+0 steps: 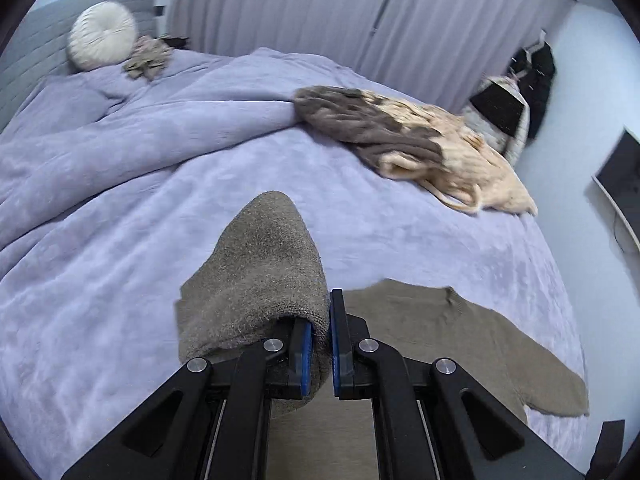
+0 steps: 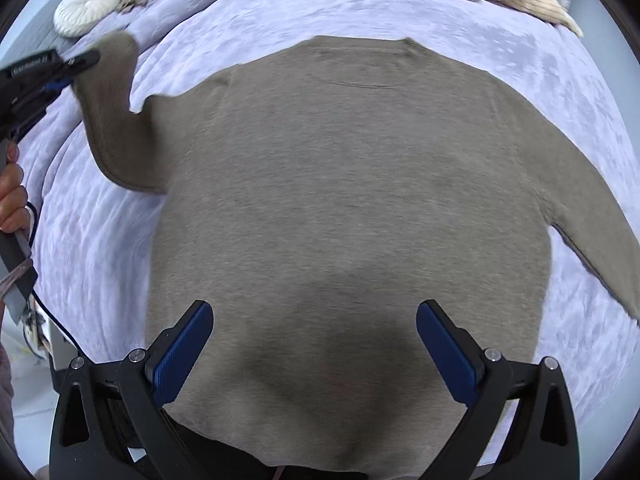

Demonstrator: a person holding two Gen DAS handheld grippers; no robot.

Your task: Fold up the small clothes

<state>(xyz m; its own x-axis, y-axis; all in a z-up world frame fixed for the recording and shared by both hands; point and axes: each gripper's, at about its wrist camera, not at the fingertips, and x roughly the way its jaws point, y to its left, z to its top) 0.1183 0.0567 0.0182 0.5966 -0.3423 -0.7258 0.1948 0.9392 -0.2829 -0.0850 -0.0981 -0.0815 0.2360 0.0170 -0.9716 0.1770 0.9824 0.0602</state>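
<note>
Left tongs (image 1: 329, 344) clamp the taupe knitted sweater's (image 2: 340, 200) sleeve (image 1: 260, 264), raised for folding inward; right tongs (image 2: 314, 344) gape above the hem.

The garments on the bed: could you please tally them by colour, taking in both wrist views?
Taupe sweater, one sleeve pinched in the left gripper: 1
Dark grey-brown garment: 1
Cream garment: 1
Mottled beige item by the round pillow, too blurred to identify: 1
Total: 4
</note>
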